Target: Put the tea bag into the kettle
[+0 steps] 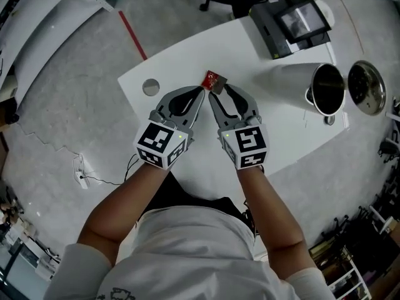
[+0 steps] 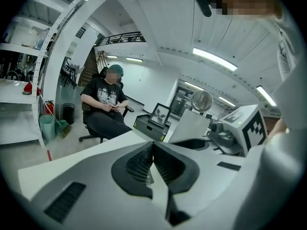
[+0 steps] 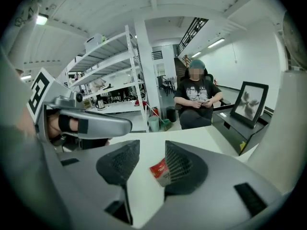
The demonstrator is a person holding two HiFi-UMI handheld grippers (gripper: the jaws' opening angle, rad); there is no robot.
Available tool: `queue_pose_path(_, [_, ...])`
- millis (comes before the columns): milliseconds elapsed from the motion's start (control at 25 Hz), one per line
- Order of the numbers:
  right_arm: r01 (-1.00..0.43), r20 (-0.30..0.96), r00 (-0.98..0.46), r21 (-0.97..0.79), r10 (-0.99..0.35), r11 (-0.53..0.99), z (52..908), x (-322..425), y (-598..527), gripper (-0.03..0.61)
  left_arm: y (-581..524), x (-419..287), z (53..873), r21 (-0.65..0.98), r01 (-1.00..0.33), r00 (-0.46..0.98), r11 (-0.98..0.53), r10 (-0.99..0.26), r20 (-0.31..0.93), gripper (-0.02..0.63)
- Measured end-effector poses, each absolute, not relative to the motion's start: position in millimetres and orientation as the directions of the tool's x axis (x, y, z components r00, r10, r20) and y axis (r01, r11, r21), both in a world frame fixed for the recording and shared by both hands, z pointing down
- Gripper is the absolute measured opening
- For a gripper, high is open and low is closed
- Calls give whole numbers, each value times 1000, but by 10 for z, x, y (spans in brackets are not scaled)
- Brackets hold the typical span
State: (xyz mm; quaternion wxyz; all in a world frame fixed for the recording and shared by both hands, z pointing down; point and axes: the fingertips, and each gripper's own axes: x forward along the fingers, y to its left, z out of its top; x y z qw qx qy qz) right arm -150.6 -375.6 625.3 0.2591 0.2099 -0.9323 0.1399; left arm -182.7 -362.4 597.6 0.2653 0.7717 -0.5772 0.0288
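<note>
A red and white tea bag packet [image 1: 214, 80] lies at the tips of both grippers, over the white table [image 1: 187, 55]. My right gripper [image 1: 219, 90] is open. In the right gripper view the tea bag packet [image 3: 160, 171] leans on the right finger's pad [image 3: 180, 164], clear of the other pad. My left gripper [image 1: 200, 92] is just to its left with the jaws closed tip to tip; I cannot tell whether anything thin sits between them. The steel kettle [image 1: 327, 89] stands open at the table's right, its lid [image 1: 367, 86] beside it.
A black device with a screen [image 1: 292, 22] sits at the table's far edge. A round grommet hole [image 1: 150, 87] is near the left corner. A person sits on a chair [image 3: 196, 97] beyond the table. Shelving [image 3: 112, 75] stands on the left.
</note>
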Motion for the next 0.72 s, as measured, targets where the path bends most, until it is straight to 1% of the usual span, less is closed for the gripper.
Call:
queue_pose_path(80, [-466,561,-765,-139,-318,874,6400,-1534,-3822,178,-3692,-1862,6102,386,-905,327,-181,-874,358,11])
queue_pose_path(200, [-467,591,-741,-114,-319,877,6606,-1581,-3898,200,-3769,-1946,6278,399,-903,318,-159,-873,370,11])
queue_pose_path(560, [-435,687,-678,-87,-262,896,7265,-1710,-3960,275,-3826,-2057,6707,424,-896,322,-132,-850,416,11])
queue_pose_path(720, [-391,726,-643,-37,-244,920,7435,-1776,-3902,279,-3799,-2070,6808,439,-890,325,-123,-846,422,11])
